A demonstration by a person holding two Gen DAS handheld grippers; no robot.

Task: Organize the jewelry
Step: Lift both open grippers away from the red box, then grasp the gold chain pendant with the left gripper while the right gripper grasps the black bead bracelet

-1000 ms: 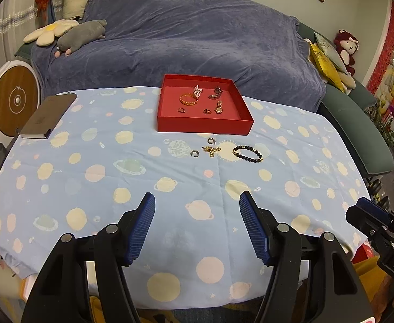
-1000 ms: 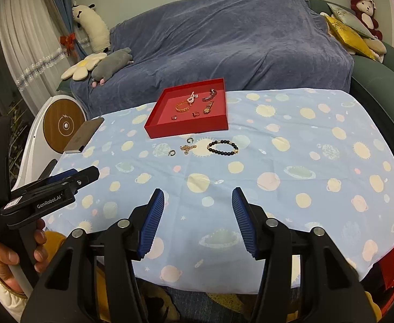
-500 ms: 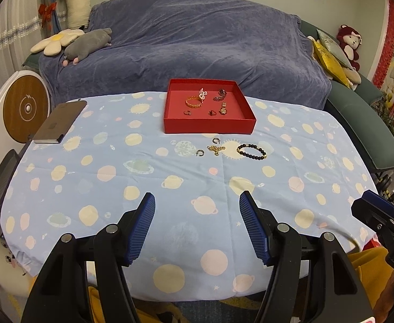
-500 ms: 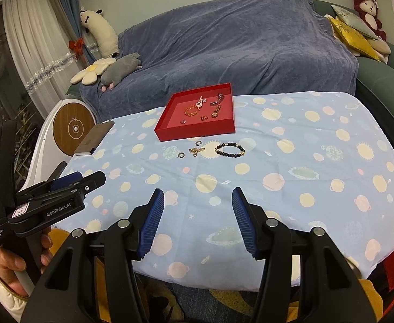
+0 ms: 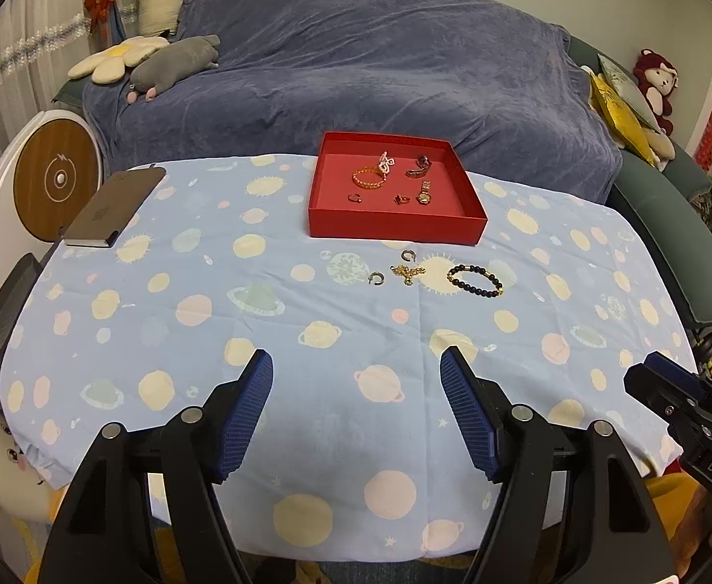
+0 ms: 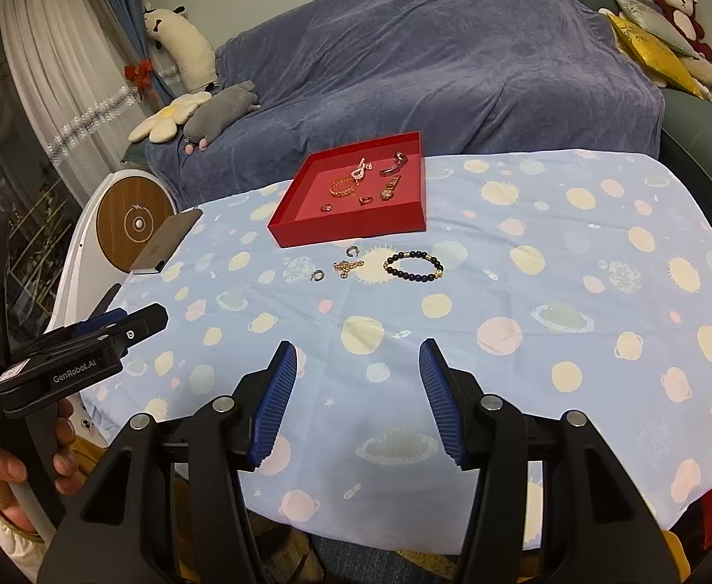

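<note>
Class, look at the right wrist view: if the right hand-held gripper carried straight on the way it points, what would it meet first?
Probably the bare tablecloth: the right hand-held gripper tilts down at it, open and empty, well short of the beaded bracelet. Depth is uncertain.

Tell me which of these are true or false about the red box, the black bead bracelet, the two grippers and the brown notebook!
1. The black bead bracelet lies inside the red box. False: it lies on the tablecloth, in front of the box.
2. The right gripper holds nothing. True.
3. The left gripper grips a ring. False: its jaws are opening, with nothing between them.
4. A brown notebook lies on the table's left side. True.
</note>
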